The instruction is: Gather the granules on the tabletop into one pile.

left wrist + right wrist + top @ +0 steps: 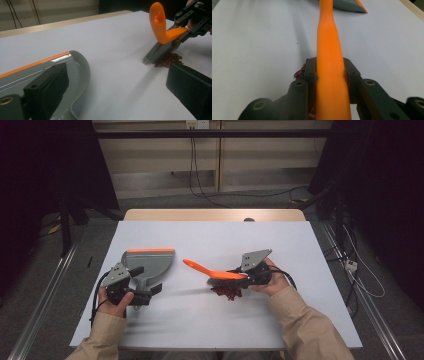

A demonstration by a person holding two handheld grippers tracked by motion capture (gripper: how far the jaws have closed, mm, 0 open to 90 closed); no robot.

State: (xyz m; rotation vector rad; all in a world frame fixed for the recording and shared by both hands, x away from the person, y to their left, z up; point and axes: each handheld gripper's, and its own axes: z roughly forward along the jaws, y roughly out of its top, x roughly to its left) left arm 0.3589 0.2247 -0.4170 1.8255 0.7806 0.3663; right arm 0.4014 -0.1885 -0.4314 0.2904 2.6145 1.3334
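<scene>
A grey dustpan (150,260) with an orange front lip lies flat on the white table, its handle pointing toward the person. My left gripper (146,280) is open around that handle. In the left gripper view (117,82) one jaw rests over the dustpan (37,70) and the other stands far off to the right. My right gripper (235,274) is shut on the orange handle of a brush (210,269). The pads press both sides of the brush handle (329,50) in the right gripper view (330,72). The grey bristles sit on a pile of small dark red bits (227,292), also seen as red bits (168,60).
The white table top (210,237) has bare room between dustpan and brush. A wooden strip (215,215) runs along its far edge. Cables and dark stands lie on the floor beyond and to both sides.
</scene>
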